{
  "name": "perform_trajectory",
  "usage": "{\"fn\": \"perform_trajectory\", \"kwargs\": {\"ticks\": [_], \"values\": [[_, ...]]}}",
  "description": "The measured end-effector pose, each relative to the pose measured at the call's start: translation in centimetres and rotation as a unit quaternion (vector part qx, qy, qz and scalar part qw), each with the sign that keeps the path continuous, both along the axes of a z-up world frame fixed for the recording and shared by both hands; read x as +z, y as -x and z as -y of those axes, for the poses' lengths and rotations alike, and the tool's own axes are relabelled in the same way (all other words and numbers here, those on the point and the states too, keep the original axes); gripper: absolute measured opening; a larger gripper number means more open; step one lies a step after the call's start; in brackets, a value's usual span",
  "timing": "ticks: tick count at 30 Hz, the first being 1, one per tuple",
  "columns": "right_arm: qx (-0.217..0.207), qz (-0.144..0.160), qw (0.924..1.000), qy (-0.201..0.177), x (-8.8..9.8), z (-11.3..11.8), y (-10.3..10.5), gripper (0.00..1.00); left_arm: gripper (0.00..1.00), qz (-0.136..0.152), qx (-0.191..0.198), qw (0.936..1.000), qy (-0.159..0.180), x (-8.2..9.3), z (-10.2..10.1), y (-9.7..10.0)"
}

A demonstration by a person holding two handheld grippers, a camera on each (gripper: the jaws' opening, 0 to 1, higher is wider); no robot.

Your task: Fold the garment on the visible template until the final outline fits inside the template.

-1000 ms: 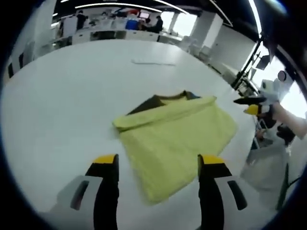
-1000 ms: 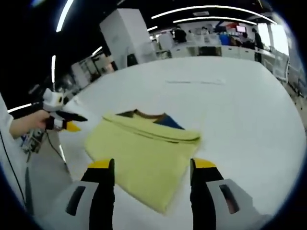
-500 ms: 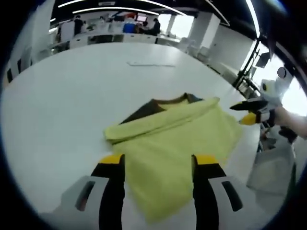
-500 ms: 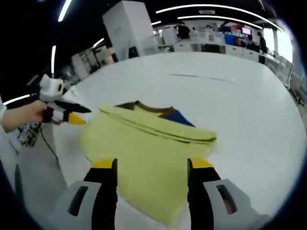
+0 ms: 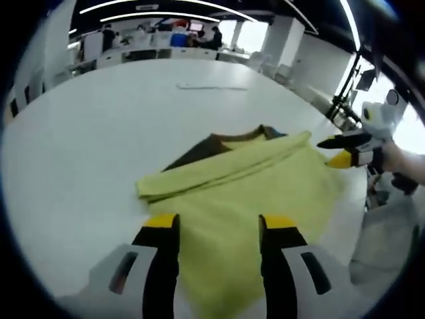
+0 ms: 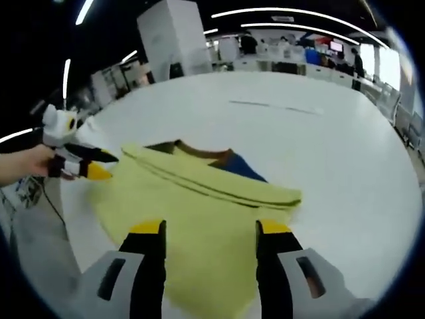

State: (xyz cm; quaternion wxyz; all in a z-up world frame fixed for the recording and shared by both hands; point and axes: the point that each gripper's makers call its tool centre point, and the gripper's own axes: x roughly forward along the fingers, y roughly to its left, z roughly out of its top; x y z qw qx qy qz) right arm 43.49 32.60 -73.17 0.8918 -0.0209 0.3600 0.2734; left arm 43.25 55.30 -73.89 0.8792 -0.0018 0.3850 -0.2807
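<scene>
On the white table (image 5: 86,126) lies the garment (image 5: 246,193), a soft yellow cloth with a slightly nubby, matte surface, folded into a rough rectangle with a rolled edge along its far side. A dark brown collar band (image 5: 219,139) and a blue patch (image 6: 240,166) peek out beyond that roll. The template outline cannot be made out under the cloth. No writing or label can be read on it.

Seen in the left gripper view, the left gripper (image 5: 219,222) hangs over the near part of the cloth, its black, yellow-tipped jaws apart with nothing between them. The right gripper (image 6: 209,229) sits likewise over its side of the cloth, jaws spread and empty; in the left gripper view it appears at the cloth's far corner, held in a hand (image 5: 402,159).

Farther along the table lies a thin pale strip (image 6: 275,106). Beyond stand a white pillar (image 6: 169,36), desks and ceiling light strips.
</scene>
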Motion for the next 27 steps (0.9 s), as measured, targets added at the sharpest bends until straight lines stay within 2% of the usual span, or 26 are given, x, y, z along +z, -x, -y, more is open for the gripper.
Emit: {"fn": "perform_trajectory", "kwargs": {"ticks": [7, 13, 27], "values": [[-0.011, -0.002, 0.9998, 0.019, -1.2, 0.0, -0.9, 0.54, 0.44, 0.003, 0.004, 0.9999, -0.012, -0.5, -0.1, -0.4], [-0.016, -0.002, 0.9996, 0.025, -1.6, 0.1, -1.4, 0.55, 0.42, 0.002, 0.007, 0.9998, -0.019, -1.1, -0.3, -0.8], [-0.022, 0.003, 0.999, 0.037, -2.0, 0.0, -2.7, 0.54, 0.41, 0.01, 0.015, 0.9996, -0.022, -1.3, -0.1, -2.1]]}}
